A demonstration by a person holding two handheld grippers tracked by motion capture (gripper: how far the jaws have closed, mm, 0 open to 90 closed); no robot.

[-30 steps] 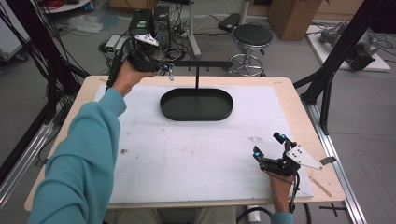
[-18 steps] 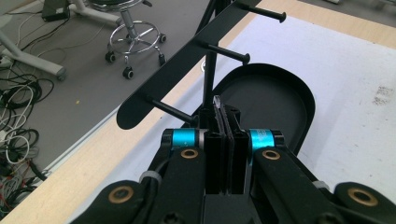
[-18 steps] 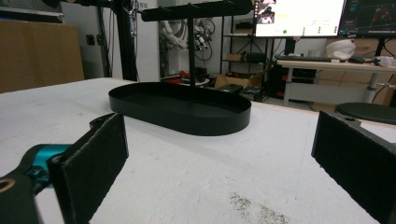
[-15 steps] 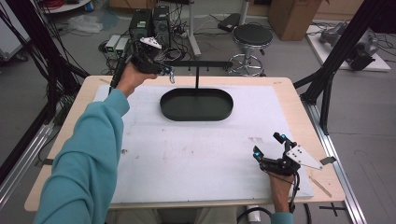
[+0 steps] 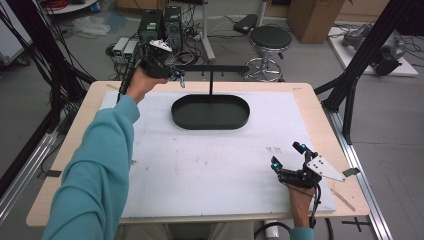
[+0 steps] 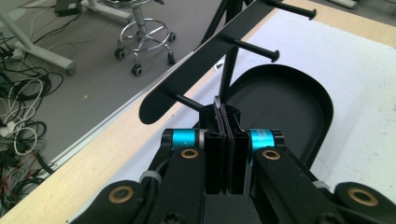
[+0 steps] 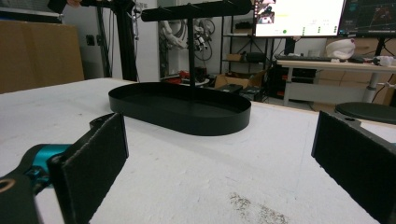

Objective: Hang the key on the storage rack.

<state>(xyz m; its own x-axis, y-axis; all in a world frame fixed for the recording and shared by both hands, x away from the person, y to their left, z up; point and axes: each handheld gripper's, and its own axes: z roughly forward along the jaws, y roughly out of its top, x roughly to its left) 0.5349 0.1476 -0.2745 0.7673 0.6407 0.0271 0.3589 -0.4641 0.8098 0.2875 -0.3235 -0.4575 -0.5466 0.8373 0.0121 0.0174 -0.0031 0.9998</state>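
The left gripper (image 5: 176, 76) hung at the left end of the black hook rack (image 5: 215, 68) above its oval tray (image 5: 210, 112); the right gripper (image 5: 288, 159) rested on the white surface (image 5: 200, 165).

On my tabletop (image 5: 320, 115) I count one black oval tray (image 5: 210, 112), one T-shaped rack (image 5: 212, 68) rising from it, and one white mat (image 5: 200, 165). Three pegs (image 6: 250, 48) show along the rack's bar.
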